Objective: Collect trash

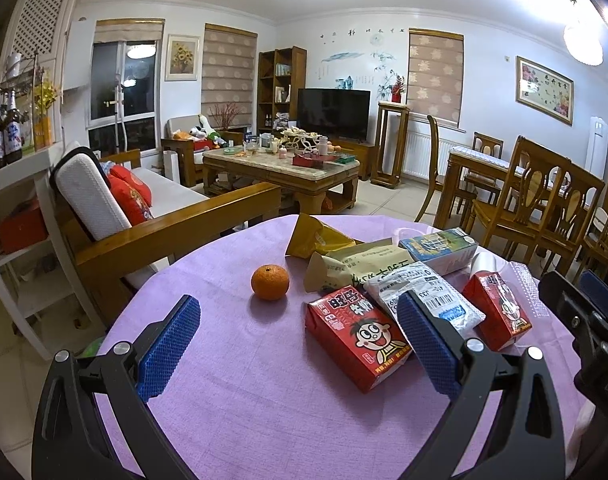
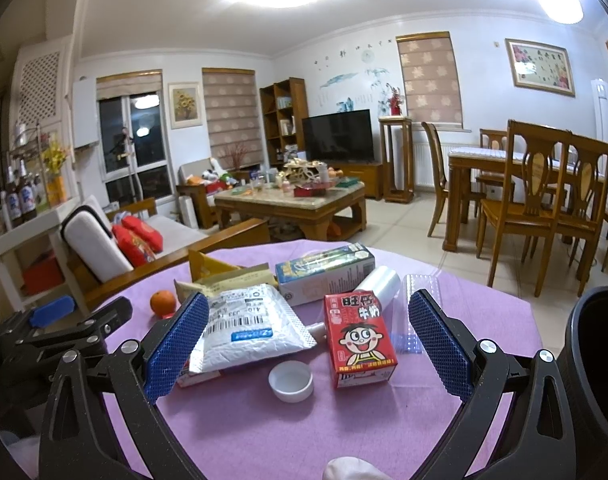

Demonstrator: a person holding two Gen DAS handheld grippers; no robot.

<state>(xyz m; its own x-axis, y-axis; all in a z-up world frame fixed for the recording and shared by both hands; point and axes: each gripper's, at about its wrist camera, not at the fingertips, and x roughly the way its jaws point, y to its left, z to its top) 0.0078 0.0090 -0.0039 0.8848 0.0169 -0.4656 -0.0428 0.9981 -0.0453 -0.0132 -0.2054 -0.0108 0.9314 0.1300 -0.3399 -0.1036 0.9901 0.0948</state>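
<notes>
Both grippers gape empty: left gripper [image 1: 300, 344], right gripper [image 2: 308, 344]. Recommend right straddle the upright red cardboard milk carton [image 2: 360, 340] at twelve o'clock, squarely, avoiding the white round plastic cap [image 2: 291, 381].

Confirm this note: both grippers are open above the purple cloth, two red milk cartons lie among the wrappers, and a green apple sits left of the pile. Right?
Not quite. The fruit left of the pile is an orange, not a green apple; the left wrist view shows it clearly. The rest stands: the left gripper and right gripper are open over the purple cloth, with two red milk cartons among the wrappers.
</notes>
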